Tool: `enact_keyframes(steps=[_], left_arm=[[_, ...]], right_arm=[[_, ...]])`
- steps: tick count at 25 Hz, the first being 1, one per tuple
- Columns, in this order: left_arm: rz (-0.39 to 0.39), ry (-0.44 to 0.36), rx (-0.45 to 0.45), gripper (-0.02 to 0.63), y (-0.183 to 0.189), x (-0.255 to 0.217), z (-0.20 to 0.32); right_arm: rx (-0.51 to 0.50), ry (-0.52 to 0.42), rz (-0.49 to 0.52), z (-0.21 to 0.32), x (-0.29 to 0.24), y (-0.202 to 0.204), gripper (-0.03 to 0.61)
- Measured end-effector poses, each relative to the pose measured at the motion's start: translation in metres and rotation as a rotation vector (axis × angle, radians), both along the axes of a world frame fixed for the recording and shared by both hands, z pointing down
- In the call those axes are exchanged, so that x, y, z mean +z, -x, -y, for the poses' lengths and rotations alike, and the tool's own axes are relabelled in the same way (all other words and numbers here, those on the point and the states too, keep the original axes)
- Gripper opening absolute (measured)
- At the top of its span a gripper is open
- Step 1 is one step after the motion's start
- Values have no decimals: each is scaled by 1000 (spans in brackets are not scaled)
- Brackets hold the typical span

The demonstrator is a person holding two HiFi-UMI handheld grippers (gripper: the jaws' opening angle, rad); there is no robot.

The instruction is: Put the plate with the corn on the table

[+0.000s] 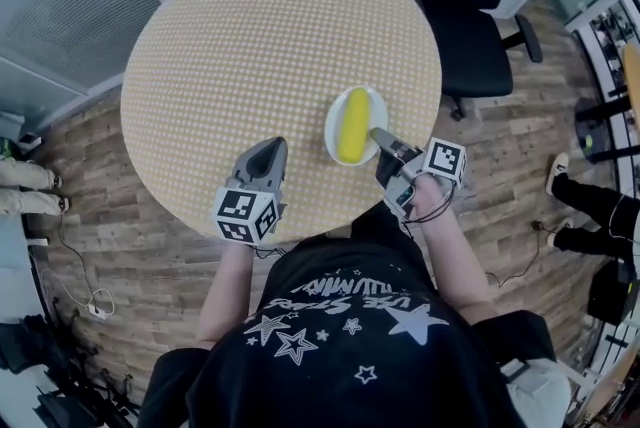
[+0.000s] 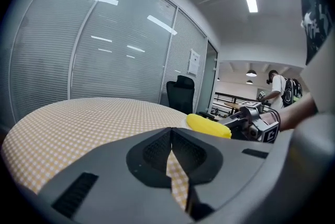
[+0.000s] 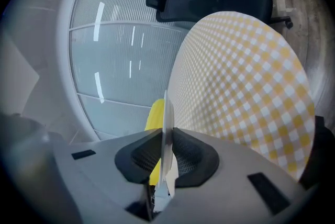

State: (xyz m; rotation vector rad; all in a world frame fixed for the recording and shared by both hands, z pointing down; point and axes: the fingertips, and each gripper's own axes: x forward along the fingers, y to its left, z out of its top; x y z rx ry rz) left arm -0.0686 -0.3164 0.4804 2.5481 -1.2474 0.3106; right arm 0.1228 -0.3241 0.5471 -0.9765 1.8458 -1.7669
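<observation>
Black T-shirt [image 1: 350,356] with white stars; grey left gripper [image 1: 273,144] and right gripper [image 1: 377,133] carry marker cubes [image 1: 245,214].

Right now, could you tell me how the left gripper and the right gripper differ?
The right gripper is clamped on the rim of the plate; the left gripper is shut on nothing. The right gripper sits beside the corn; the left gripper is apart from it. Both reach over the table.

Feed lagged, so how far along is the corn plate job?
Done: the plate, corn on it, is over the table near its edge. In hand: the right gripper is shut on its rim; whether it rests flat I cannot tell. To do: let go and back away. The left gripper is shut, empty.
</observation>
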Motion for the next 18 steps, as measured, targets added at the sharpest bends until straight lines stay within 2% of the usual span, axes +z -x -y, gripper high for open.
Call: enact_keyframes(steps=[11, 18], left_arm=[[37, 23, -140, 5, -44, 4, 48], [54, 55, -199, 5, -56, 13, 69]], right_arm=[[-203, 10, -41, 69, 18, -15, 49], [-265, 59, -56, 103, 43, -18, 49]])
